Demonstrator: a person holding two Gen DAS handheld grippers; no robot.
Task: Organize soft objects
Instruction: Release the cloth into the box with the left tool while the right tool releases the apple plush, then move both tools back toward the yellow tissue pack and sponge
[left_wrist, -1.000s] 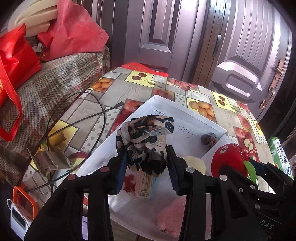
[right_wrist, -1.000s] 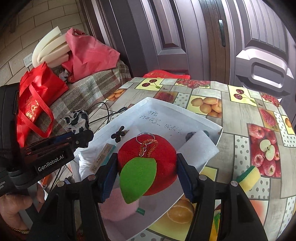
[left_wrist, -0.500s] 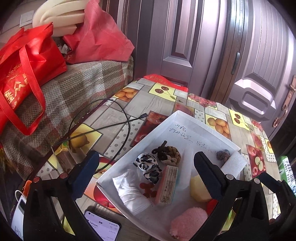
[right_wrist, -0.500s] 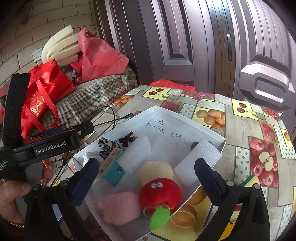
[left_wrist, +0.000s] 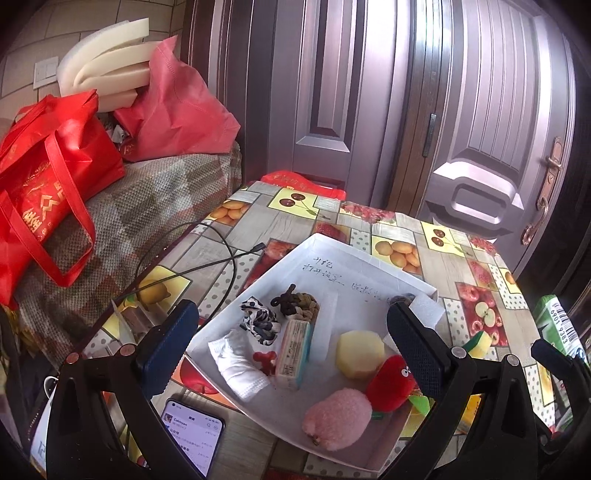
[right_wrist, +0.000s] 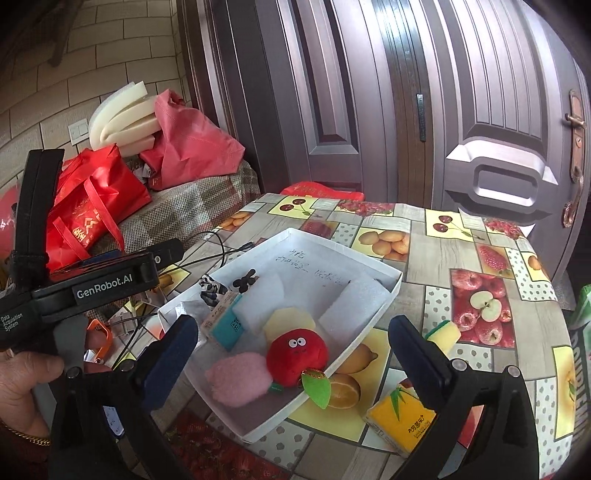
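A white shallow box (left_wrist: 373, 254) on the fruit-print table holds the soft things. In the left wrist view a leopard-print scrunchie (left_wrist: 258, 321), a braided hair tie (left_wrist: 299, 304), a white cloth (left_wrist: 236, 363), a tissue pack (left_wrist: 293, 352), a yellow sponge (left_wrist: 360, 354), a red plush apple (left_wrist: 391, 382) and a pink plush (left_wrist: 338, 413) lie inside. My left gripper (left_wrist: 290, 310) hangs open above them, touching nothing. My right gripper (right_wrist: 291, 325) is also open, above the red plush apple (right_wrist: 295, 350) and the pink plush (right_wrist: 238, 380).
A phone (left_wrist: 192, 435) and a black cable (left_wrist: 207, 266) lie left of the box. To its right are a yellow tissue pack (right_wrist: 402, 421), a yellow-green sponge (right_wrist: 443, 330) and a green packet (left_wrist: 557, 325). Red bags (left_wrist: 48, 173) sit on the checked seat at left.
Both grippers opened wide and drew back and upward. The leopard scrunchie left the left jaws and the red plush apple left the right jaws; both now lie in the box.
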